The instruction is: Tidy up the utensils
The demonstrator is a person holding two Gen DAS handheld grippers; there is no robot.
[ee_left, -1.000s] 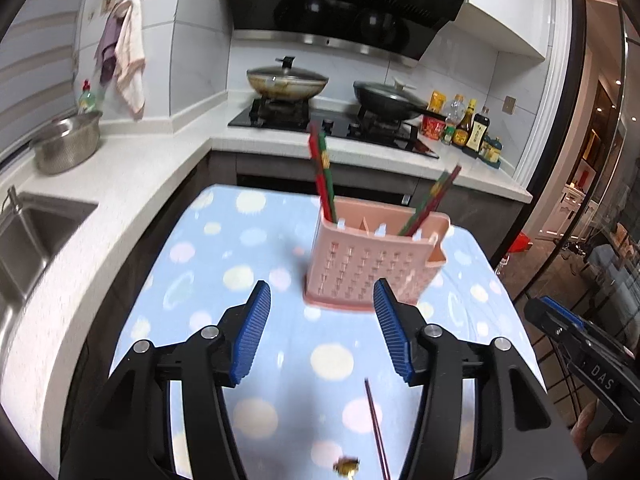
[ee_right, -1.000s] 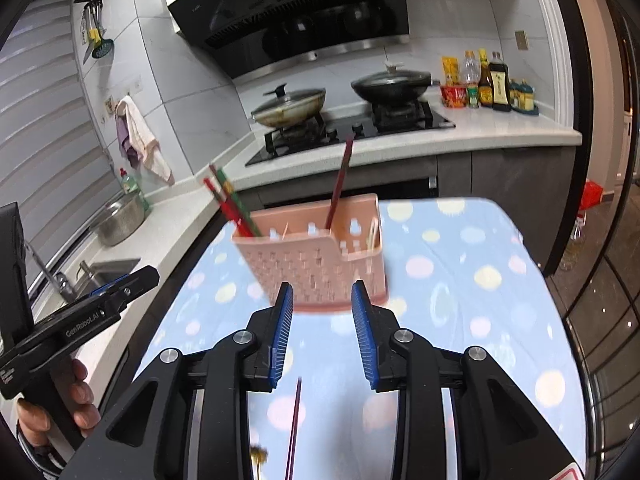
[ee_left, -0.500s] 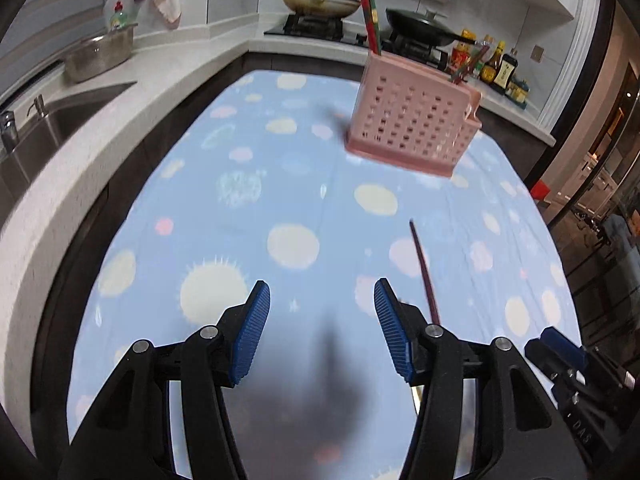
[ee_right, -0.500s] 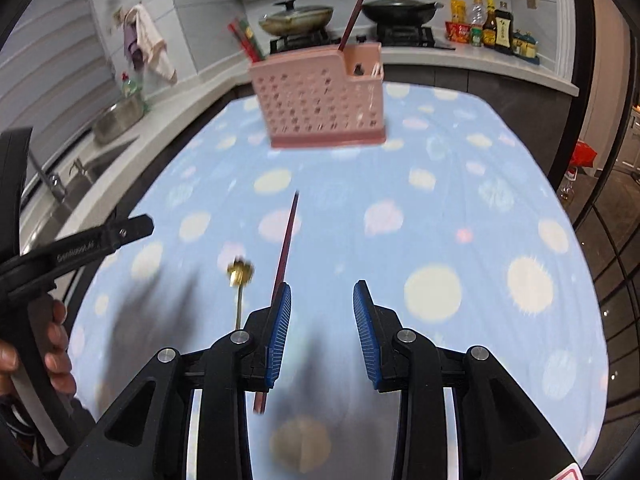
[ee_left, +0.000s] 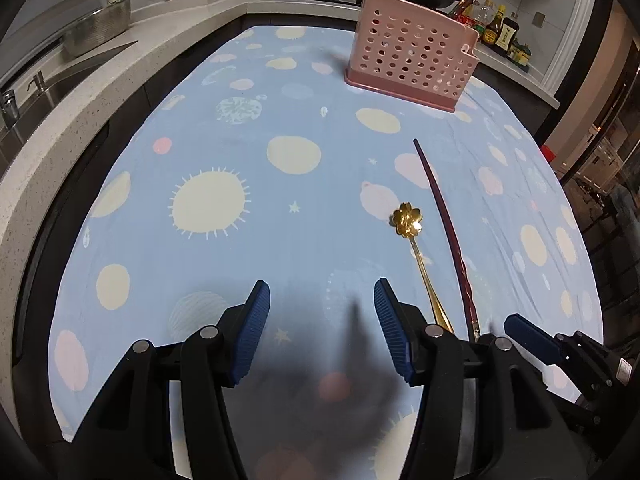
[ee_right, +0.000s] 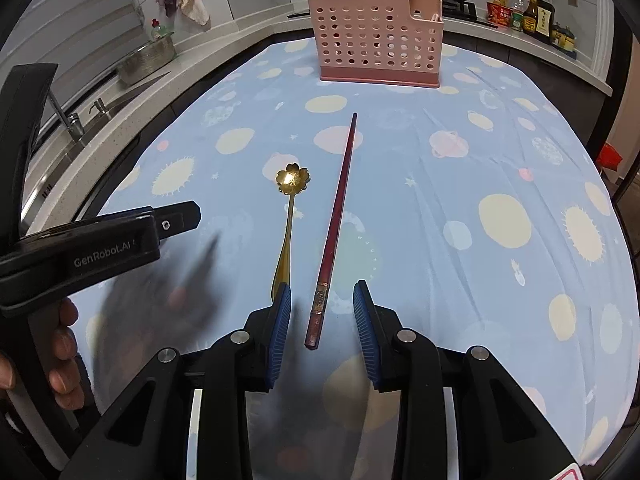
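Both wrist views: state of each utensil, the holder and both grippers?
chopstick: flat on the cloth, butt end between the right jaws, untouched
gold spoon: flat, beside the chopstick, free
pink holder: upright, chopsticks already inside
right gripper: open
left gripper: open, nothing between the jaws

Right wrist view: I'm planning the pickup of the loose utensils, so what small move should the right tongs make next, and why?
Probably ease the right tongs straight down and close on the dark red chopstick. Its butt end already lies between the open pads, apart from both, while the gold flower spoon lies just outside the left pad. The pink utensil holder waits beyond.
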